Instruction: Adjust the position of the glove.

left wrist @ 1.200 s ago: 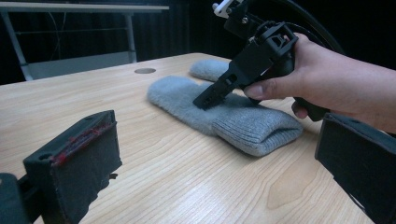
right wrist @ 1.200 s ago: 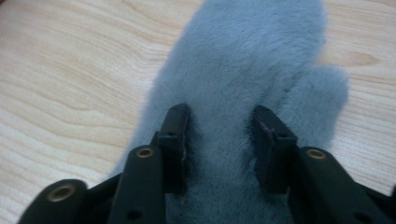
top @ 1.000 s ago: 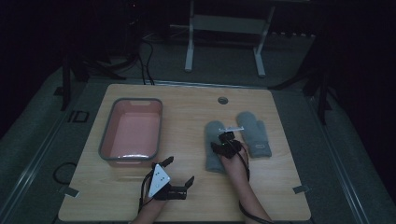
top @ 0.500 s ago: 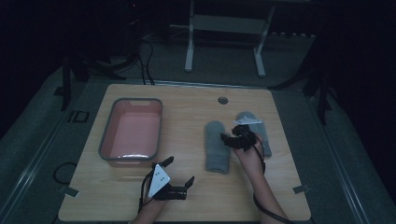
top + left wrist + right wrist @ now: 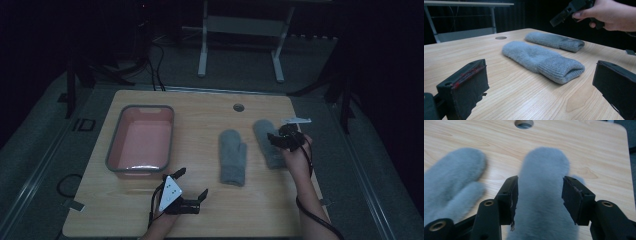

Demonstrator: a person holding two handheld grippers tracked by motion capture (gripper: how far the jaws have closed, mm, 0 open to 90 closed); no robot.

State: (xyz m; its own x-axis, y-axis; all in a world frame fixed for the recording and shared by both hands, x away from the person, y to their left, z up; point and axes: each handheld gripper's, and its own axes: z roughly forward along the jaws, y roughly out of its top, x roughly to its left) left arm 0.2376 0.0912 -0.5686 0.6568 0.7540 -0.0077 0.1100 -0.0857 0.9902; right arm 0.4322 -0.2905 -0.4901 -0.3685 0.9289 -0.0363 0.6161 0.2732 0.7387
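Two grey mittens lie side by side on the wooden table [image 5: 200, 115]. My right gripper [image 5: 276, 140] hovers over the cuff half of the right mitten [image 5: 263, 131]. In the right gripper view that mitten [image 5: 544, 165] shows in the gap of my right gripper [image 5: 540, 195]; the jaws have just been closing and stand open, clear of the wool. The left mitten [image 5: 233, 157] lies free. My left gripper [image 5: 192, 184] rests open near the front edge. In the left gripper view its jaws [image 5: 541, 85] frame the near mitten [image 5: 541, 58], with the far mitten [image 5: 554, 40] and the raised right gripper [image 5: 564, 16] behind.
A pink tub with a grey rim [image 5: 114, 150] stands on the left half of the table. A round cable hole [image 5: 238, 107] sits near the far edge. A table frame [image 5: 240, 25] stands on the floor beyond.
My right gripper has moved to the right and risen, from over the left mitten to over the right one. The left gripper has stayed put.
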